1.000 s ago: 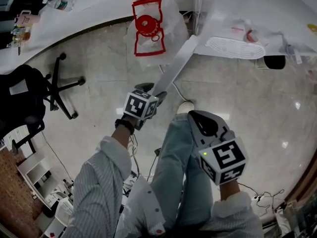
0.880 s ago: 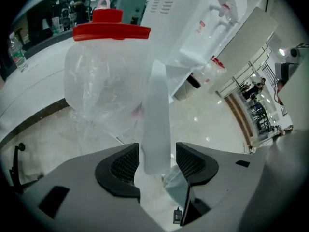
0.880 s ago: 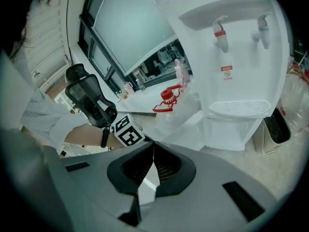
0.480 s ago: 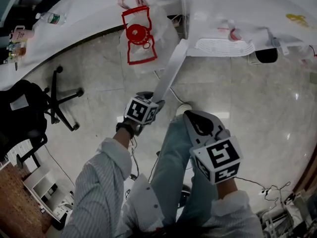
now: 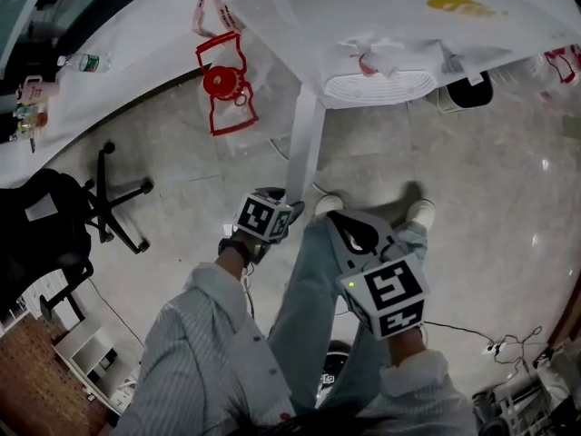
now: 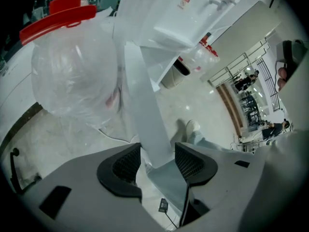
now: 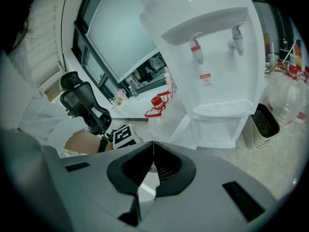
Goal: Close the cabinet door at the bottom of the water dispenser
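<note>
An office is indicated by a black swivel chair with a headrest (image 7: 79, 103) and a long white curved desk (image 5: 127, 57). A tall white floor-standing water dispenser (image 7: 212, 66) is seen on polished pale stone flooring (image 5: 472, 189), near large glazed windows (image 7: 120, 37)

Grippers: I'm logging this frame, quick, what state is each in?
Left gripper: open, jaws have just been closing a little, cabinet door between them.
Right gripper: shut, empty.
</note>
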`<state>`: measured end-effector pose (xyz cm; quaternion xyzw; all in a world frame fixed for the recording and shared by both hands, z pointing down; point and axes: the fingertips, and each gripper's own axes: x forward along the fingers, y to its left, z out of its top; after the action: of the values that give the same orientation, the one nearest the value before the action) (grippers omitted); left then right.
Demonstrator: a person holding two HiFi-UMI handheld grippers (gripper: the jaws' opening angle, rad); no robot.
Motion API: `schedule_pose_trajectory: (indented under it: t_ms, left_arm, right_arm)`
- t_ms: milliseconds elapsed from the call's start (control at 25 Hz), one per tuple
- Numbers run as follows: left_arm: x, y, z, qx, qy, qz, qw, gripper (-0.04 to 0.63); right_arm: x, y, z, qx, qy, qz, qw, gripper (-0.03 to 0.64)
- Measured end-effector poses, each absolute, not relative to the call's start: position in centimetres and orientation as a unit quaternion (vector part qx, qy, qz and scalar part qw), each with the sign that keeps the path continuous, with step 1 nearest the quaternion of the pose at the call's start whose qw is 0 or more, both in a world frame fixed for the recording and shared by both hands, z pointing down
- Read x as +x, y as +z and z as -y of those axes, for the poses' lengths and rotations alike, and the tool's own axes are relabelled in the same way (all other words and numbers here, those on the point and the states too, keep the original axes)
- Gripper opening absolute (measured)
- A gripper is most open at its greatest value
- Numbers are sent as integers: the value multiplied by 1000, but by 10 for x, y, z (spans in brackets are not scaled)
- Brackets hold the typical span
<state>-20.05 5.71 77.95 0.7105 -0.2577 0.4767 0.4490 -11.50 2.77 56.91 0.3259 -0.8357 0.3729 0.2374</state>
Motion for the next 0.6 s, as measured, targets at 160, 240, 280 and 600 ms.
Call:
schedule_pose_trajectory:
  t_ms: [160, 240, 280, 600]
  left_arm:
    - [-166, 778, -65, 705, 488, 245, 452, 229]
    - [-148, 778, -67, 704, 494, 239, 450, 223]
    - [-138, 778, -67, 704, 496, 238, 448, 216]
    - [-59, 779, -56, 706, 485, 246, 453, 206]
  right_arm:
    - [-78, 567, -25, 325, 370, 837, 241, 14]
    - [-56, 569, -23, 327, 370, 835, 244, 14]
    - [-45, 570, -22, 329, 369, 834, 246, 14]
    - [32, 579, -14, 334, 371, 829, 252, 14]
